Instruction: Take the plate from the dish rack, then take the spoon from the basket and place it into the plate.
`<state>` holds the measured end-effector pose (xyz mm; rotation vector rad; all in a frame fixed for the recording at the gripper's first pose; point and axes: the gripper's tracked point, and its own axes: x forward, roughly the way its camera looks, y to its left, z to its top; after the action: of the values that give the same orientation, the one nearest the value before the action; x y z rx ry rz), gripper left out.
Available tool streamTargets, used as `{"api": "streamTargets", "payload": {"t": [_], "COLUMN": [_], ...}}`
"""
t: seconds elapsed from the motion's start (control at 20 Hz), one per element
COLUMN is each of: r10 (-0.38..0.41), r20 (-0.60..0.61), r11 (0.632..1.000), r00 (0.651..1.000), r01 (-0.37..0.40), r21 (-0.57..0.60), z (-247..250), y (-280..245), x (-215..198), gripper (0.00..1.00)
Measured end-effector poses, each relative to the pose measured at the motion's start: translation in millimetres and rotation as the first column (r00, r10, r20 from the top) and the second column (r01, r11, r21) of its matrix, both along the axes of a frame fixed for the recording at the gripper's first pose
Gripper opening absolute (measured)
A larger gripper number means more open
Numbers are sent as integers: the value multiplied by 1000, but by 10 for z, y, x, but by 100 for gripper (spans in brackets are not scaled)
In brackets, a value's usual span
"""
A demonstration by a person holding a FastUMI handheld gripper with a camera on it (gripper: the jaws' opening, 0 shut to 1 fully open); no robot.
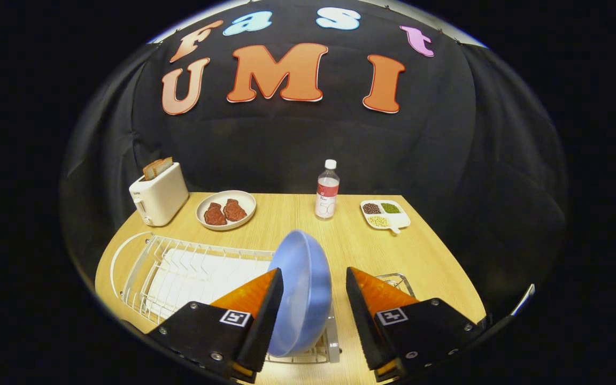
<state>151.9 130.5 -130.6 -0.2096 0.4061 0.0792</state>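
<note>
A blue plate is seen standing on edge at the right end of a white wire dish rack, between the parted fingers of the gripper. The left finger appears against it; the right finger is clear.

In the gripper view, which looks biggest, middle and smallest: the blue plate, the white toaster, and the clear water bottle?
1. Round blue plate, standing in the white wire dish rack between the open gripper's fingers. It is nearest the camera, which inflates it.
2. Boxy white toaster.
3. Clear water bottle, slimmer than the toaster.
</note>
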Motion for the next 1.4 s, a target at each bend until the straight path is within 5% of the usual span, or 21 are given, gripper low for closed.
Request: {"api": "streamTargets", "payload": {"t": [0.35, 0.55, 1.4], "r10": [-71, -123, -165], "r20": [-33, -20, 150], "r11": [994, 990, 973], "r00": [997, 992, 975], "r01": [68, 121, 187], "r21": [-85, -71, -139], "z": [-110, -53, 541], "y": [-68, -80, -152], "x": [126, 135, 62], "gripper": [27, 16, 11]}}
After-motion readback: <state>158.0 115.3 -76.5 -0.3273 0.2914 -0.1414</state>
